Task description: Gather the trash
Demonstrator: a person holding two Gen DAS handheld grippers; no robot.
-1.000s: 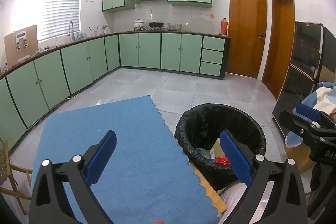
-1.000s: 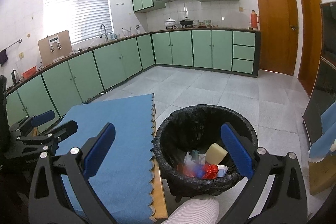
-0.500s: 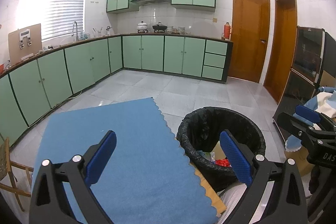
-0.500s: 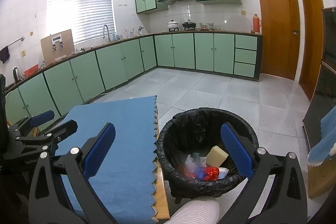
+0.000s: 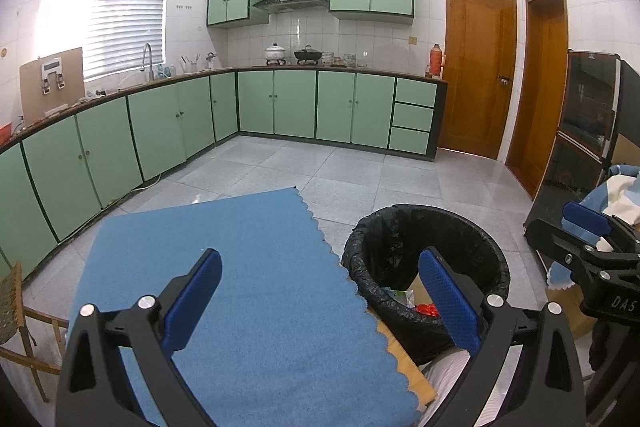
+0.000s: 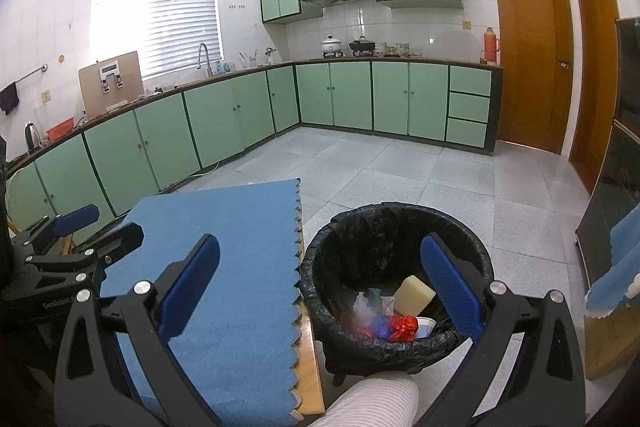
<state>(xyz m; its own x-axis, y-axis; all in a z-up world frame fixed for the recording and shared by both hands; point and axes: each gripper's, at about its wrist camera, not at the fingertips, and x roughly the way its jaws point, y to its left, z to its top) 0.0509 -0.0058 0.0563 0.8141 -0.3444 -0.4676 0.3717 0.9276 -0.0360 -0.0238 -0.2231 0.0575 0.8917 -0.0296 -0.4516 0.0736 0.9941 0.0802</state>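
Note:
A round bin with a black bag [image 6: 472, 251] stands on the floor right of the table; it also shows in the left wrist view [image 5: 480, 239]. Inside lie a yellow sponge [image 6: 414, 294], a red wrapper [image 6: 404, 327], a white cup [image 6: 427, 326] and other scraps. My left gripper [image 5: 320, 297] is open and empty above the blue cloth [image 5: 248, 279]. My right gripper [image 6: 320, 287] is open and empty, above the table edge and the bin. Each gripper shows in the other's view, the left [image 6: 76, 227] and the right [image 5: 588, 227].
The blue cloth [image 6: 240, 267] covers a wooden table [image 6: 310, 367]. Green cabinets [image 5: 168, 123] line the left and far walls. Two wooden doors [image 5: 480, 75] and a dark glass cabinet [image 5: 584, 139] stand at right. A wooden chair [image 5: 16, 307] is at far left. My striped knee [image 6: 372, 403] is below.
Both grippers have tilted up and drawn back a little, so the bin and cloth sit lower in view. Both stay open and empty.

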